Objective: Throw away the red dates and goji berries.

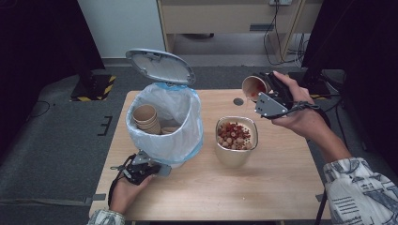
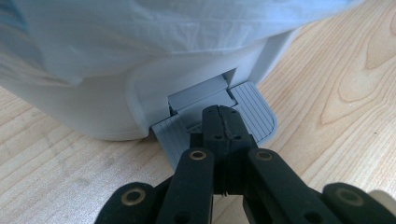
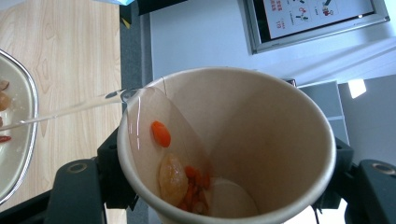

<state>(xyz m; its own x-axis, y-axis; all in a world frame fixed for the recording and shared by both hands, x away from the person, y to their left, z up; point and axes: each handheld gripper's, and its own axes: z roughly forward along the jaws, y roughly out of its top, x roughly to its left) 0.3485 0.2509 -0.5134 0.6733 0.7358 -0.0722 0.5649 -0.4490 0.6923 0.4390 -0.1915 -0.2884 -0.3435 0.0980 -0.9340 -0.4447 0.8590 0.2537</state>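
Black jaws of my left hand-held gripper (image 2: 223, 128) sat clenched together, empty, pressing the grey pedal (image 2: 219, 116) of the bin (image 1: 164, 124), whose lid (image 1: 159, 65) stood up. Several used cups (image 1: 146, 118) already lay stacked inside the liner, so I judged part of the clearing done. On the bench (image 1: 277, 183) the metal bowl (image 1: 236, 138) held plenty of red and pale bits. My right hand-held gripper (image 1: 264, 91) grasped the paper cup (image 3: 229, 144), tilted over that bowl, a thin stream of liquid (image 3: 70, 109) leaving its rim. Berries (image 3: 191, 179) clung inside; emptying remained, then binning the cup.
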